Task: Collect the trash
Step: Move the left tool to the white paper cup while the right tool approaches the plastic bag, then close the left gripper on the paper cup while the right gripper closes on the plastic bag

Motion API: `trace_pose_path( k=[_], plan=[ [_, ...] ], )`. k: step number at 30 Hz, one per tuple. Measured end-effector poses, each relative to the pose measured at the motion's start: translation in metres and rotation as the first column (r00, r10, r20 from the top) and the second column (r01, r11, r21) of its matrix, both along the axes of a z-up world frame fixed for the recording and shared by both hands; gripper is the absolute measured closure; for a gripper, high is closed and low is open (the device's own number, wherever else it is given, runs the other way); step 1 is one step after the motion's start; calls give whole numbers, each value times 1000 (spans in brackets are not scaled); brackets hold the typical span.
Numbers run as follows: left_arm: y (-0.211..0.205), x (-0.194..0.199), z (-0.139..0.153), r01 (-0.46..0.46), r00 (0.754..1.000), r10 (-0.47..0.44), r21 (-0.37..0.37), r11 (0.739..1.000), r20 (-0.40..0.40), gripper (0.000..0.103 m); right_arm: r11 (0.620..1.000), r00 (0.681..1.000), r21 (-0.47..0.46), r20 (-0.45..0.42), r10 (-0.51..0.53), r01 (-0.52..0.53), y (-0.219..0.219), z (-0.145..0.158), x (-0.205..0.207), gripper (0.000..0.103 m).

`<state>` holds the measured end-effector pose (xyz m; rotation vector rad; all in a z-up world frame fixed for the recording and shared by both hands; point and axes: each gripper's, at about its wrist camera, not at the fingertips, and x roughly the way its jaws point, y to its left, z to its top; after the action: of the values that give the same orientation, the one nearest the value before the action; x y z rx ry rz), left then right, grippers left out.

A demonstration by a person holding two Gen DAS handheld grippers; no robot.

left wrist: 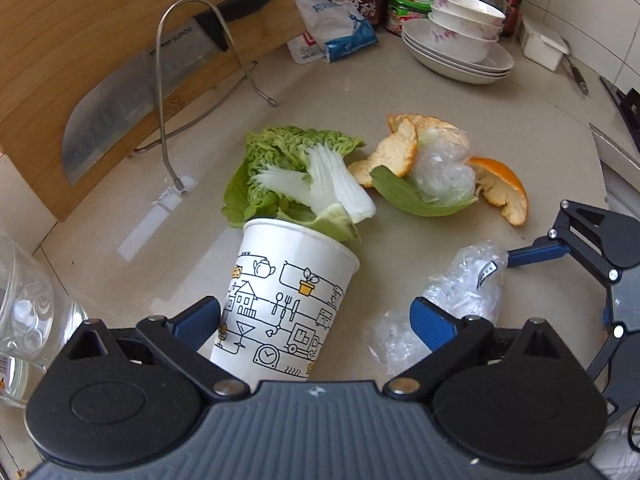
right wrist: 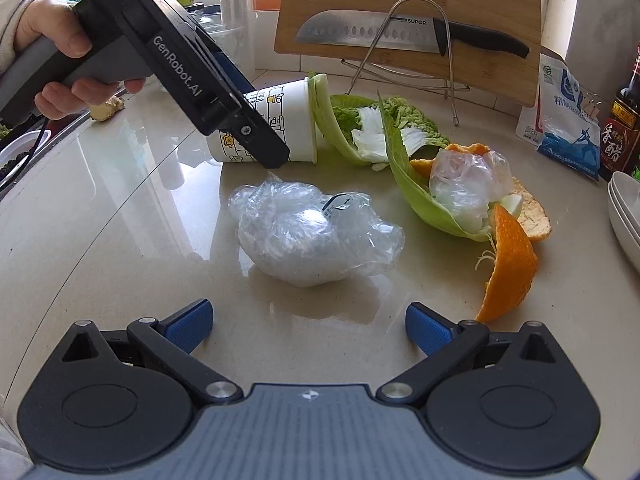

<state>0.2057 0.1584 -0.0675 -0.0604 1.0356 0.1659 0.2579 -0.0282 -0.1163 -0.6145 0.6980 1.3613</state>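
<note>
A white paper cup (left wrist: 280,300) with line drawings lies on its side on the counter, mouth against cabbage leaves (left wrist: 296,168). My left gripper (left wrist: 316,322) is open around the cup: the left pad touches it and the right pad stands apart. A crumpled clear plastic wrap (right wrist: 312,232) lies just ahead of my open right gripper (right wrist: 308,326), with nothing between its fingers. Orange peel (right wrist: 512,264) and a second wad of plastic (right wrist: 468,184) rest on a cabbage leaf to the right. In the right wrist view a hand (right wrist: 60,40) holds the left gripper over the cup (right wrist: 288,120).
A bamboo cutting board (left wrist: 80,40) with a knife (left wrist: 132,92) leans in a wire rack at the back. Stacked bowls (left wrist: 460,40), a salt bag (left wrist: 332,20) and bottles stand at the rear. A glass jar (left wrist: 24,312) is at the left edge.
</note>
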Motion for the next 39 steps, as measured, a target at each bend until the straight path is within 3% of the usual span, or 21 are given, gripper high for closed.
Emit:
trace_pose_path(
  k=[2,4,8,10,17,28,39],
  plan=[
    [4,4,-2,8,1000,-8,13,1000,-5,5,1000,1000,-2,0,7,-7,2,0,1,0],
    [12,9,-4,-1,1000,1,12,1000,-12,17,1000,1000,-2,-2,9,-9,4,0,2,0],
    [20,10,-8,4,1000,-4,-9,1000,-18,25,1000,1000,8,-17,20,-20,11,1,7,0],
    [22,10,-10,4,1000,-4,-5,1000,-21,35,999,999,20,-32,29,-28,15,1,10,0],
    [26,4,-6,-25,1000,25,-12,1000,-3,36,995,996,41,4,86,-86,32,2,7,1],
    [24,-8,1,-63,998,63,-26,998,16,36,993,995,59,0,101,-101,27,13,5,29],
    [2,-20,17,-60,998,60,-19,998,34,37,996,999,77,-9,48,-47,-2,33,6,31]
  ],
)
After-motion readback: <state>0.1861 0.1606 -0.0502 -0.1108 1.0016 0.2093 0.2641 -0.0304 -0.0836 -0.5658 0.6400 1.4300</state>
